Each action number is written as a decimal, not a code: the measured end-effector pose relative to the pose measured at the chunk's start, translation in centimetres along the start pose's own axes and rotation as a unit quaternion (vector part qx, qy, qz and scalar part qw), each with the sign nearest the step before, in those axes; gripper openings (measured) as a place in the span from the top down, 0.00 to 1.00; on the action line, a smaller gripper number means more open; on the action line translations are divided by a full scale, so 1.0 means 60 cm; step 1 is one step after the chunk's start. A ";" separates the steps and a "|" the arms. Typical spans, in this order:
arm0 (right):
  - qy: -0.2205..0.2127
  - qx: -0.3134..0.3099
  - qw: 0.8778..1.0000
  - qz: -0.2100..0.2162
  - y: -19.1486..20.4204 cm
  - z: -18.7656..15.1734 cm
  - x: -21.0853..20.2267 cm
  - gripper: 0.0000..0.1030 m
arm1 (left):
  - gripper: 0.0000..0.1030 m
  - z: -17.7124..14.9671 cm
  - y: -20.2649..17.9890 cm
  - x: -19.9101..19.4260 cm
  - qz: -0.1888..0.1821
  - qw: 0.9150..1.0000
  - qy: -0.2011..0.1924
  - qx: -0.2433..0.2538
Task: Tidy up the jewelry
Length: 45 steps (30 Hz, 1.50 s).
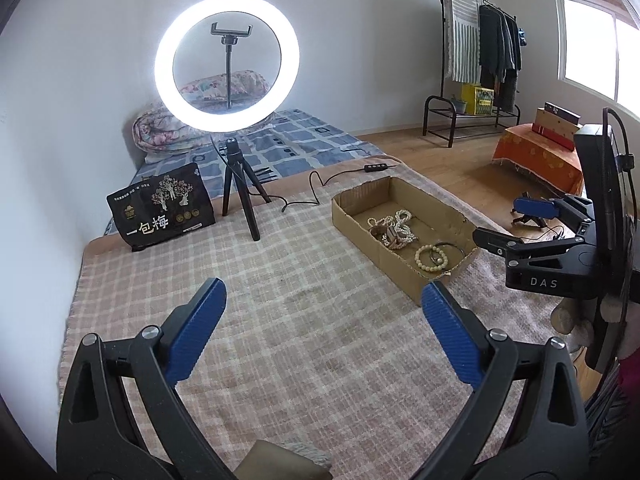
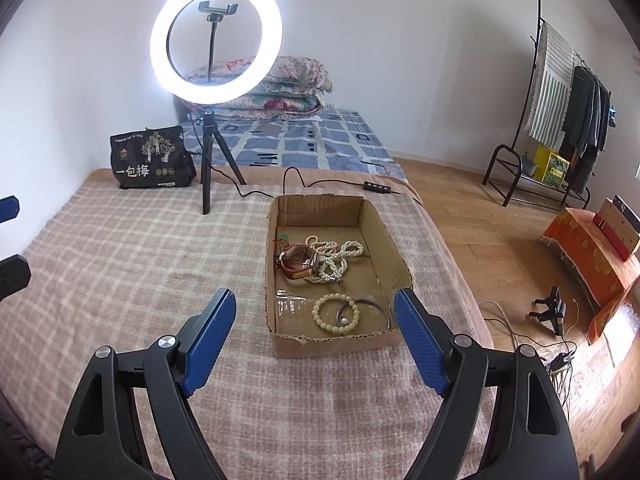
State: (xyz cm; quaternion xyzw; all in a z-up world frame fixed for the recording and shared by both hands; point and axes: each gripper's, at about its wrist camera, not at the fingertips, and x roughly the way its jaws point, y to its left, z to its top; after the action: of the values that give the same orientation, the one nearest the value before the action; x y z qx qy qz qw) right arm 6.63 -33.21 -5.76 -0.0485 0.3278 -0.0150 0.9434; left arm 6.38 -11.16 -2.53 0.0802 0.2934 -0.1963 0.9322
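An open cardboard box (image 2: 336,346) lies on the checked pink blanket (image 2: 140,264). In it are a tangled pearl necklace (image 2: 340,256), a brown-strapped watch (image 2: 298,264), a cream bead bracelet (image 2: 335,314) and a thin dark bangle (image 2: 372,308). My right gripper (image 2: 315,294) is open and empty, held just short of the box's near end. The left wrist view shows the box (image 1: 372,248) ahead to the right, with the necklace (image 1: 400,220) and bracelet (image 1: 430,258) inside. My left gripper (image 1: 324,286) is wide open over bare blanket, nothing between its blue pads. The right gripper (image 1: 500,220) shows at the box's right.
A lit ring light (image 2: 216,38) on a small tripod stands at the blanket's far side, its cable and controller (image 2: 374,186) trailing behind the box. A black snack bag (image 2: 150,158) stands far left. The blanket's right edge drops to a wooden floor (image 2: 500,240).
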 end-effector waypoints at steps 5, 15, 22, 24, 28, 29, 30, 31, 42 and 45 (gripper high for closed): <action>0.005 -0.002 1.000 -0.005 0.001 -0.003 0.008 0.21 | 0.03 -0.004 -0.001 0.008 -0.006 1.000 0.011 -0.004; 0.016 -0.004 1.000 -0.015 -0.007 -0.012 0.018 0.21 | 0.03 -0.006 0.000 0.012 -0.005 1.000 0.014 -0.010; 0.020 0.002 1.000 -0.014 -0.013 -0.012 0.021 0.21 | 0.03 -0.006 0.001 0.014 -0.006 1.000 0.014 -0.011; 0.020 0.000 1.000 -0.014 -0.011 -0.013 0.022 0.21 | 0.03 -0.005 0.001 0.014 -0.006 1.000 0.015 -0.012; 0.022 0.001 1.000 -0.013 -0.012 -0.014 0.023 0.21 | 0.03 -0.005 0.002 0.015 -0.006 1.000 0.015 -0.011; 0.022 0.002 1.000 -0.013 -0.012 -0.014 0.024 0.21 | 0.03 -0.004 0.003 0.014 -0.007 1.000 0.015 -0.011; 0.023 0.002 1.000 -0.013 -0.013 -0.014 0.024 0.21 | 0.03 -0.005 0.003 0.015 -0.007 1.000 0.016 -0.012; 0.024 0.003 1.000 -0.013 -0.013 -0.013 0.025 0.21 | 0.03 -0.005 0.002 0.016 -0.007 1.000 0.017 -0.012; 0.027 0.002 1.000 -0.012 -0.014 -0.016 0.027 0.21 | 0.03 -0.008 -0.005 0.017 -0.009 1.000 0.020 -0.014; 0.027 0.002 1.000 -0.011 -0.013 -0.016 0.026 0.21 | 0.03 -0.007 -0.006 0.016 -0.008 1.000 0.020 -0.013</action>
State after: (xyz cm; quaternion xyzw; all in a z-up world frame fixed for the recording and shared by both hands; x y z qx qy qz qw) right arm 7.27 -34.17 -7.40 -0.0498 0.3528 -0.0279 0.9340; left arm 6.75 -11.66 -3.45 0.0691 0.3149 -0.1987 0.9255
